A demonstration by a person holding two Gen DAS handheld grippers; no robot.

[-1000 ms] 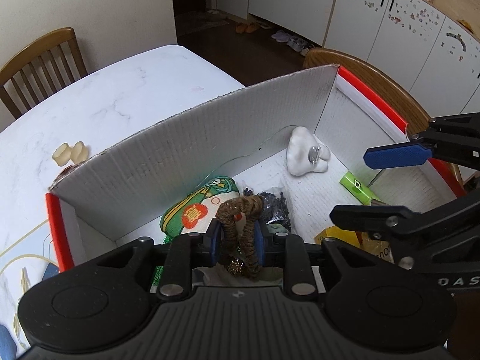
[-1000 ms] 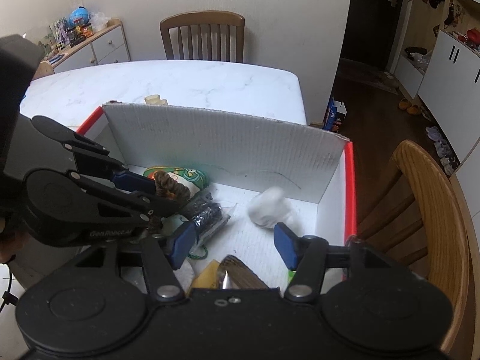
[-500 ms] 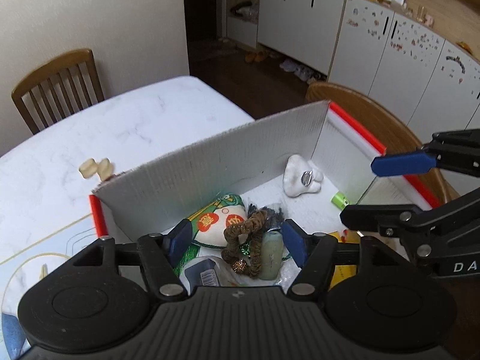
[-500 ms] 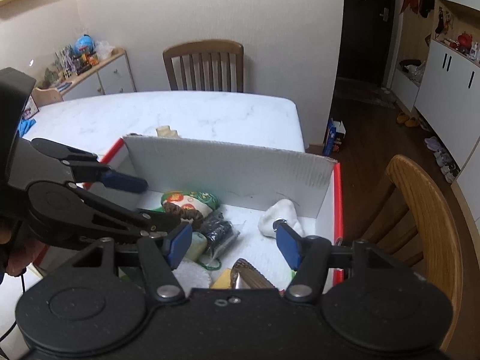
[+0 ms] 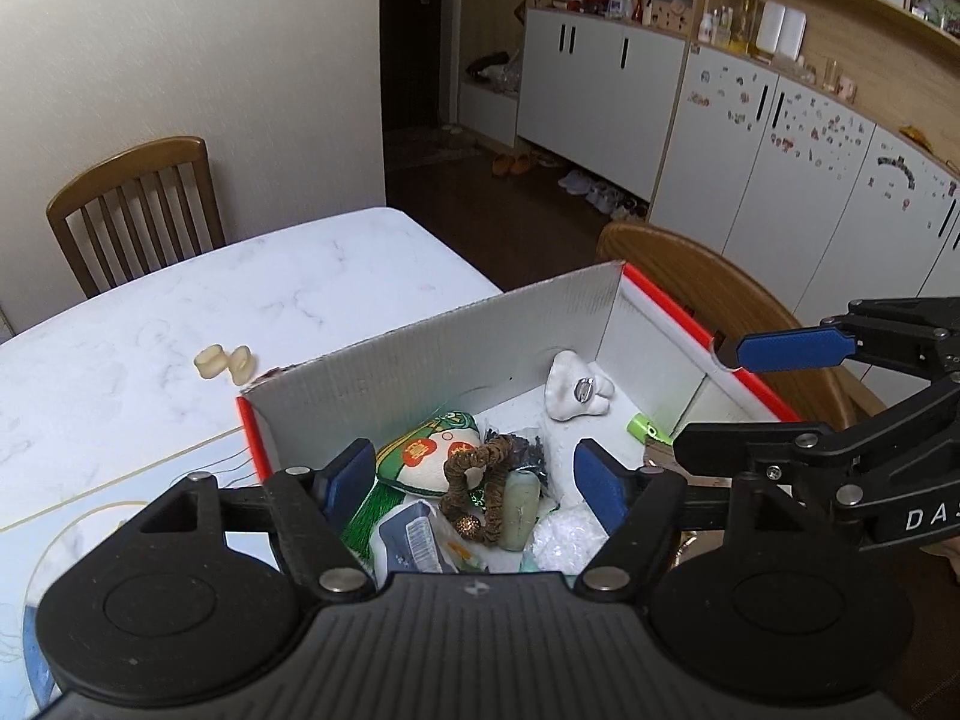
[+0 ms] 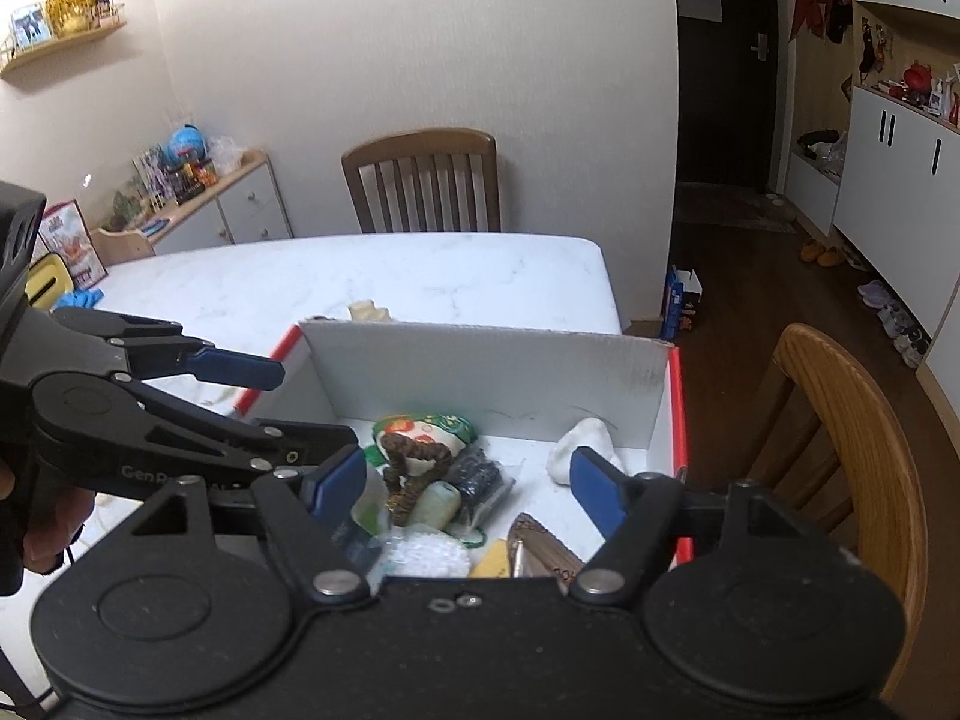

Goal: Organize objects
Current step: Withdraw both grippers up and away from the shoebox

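Jaws of both grippers are opening, nothing between the pads of either. Left gripper [image 5: 474, 483] and right gripper [image 6: 468, 483] hang above the near end of the cardboard box [image 5: 456, 342], side by side, blue pads clear of the contents.

Landmark: the box, white inside, red outer edges, standing on the white marble table [image 5: 198, 300].

Inside the box:
- brown braided scrunchie [image 5: 474, 480] lying loose on top of the pile at the near end, touching a pale green bar [image 5: 521, 510]
- green and white printed pouch [image 5: 429, 456] just behind the scrunchie
- dark beaded item in clear wrap [image 5: 528, 450] beside the pouch
- white tooth-shaped toy [image 5: 576, 393] at the far right corner, apart from the pile
- small green tube [image 5: 645, 426] near the right wall

Outside the box, beyond its far wall: two cream-coloured small pieces [image 5: 225, 362] on the table.
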